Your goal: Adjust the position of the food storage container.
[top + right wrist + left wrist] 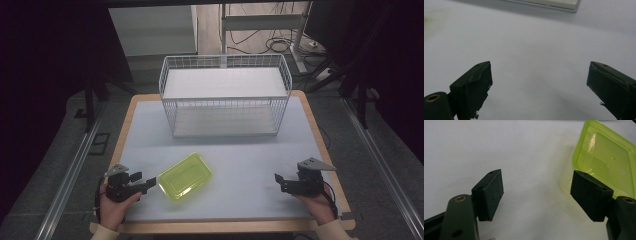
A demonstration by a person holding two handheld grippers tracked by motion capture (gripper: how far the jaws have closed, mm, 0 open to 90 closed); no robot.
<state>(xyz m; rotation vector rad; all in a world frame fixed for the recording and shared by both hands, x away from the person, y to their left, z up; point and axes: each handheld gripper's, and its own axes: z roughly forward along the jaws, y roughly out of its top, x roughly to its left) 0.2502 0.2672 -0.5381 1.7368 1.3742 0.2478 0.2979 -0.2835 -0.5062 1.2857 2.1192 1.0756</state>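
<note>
A translucent yellow-green plastic container lies on the white table mat, near the front left. My left gripper rests on the mat just left of it, held in a hand, pointing at its near corner. In the left gripper view the container sits at the upper right; the left gripper stands open, its right pad in front of the container's corner, and only bare mat lies between the jaws. My right gripper rests at the front right, well apart from the container. In its own view the right gripper is open over bare mat.
A white wire basket with a flat white base stands at the back centre of the table; its base edge shows at the top of the right gripper view. Wooden table edges frame the mat. Cables and table legs lie on the floor behind.
</note>
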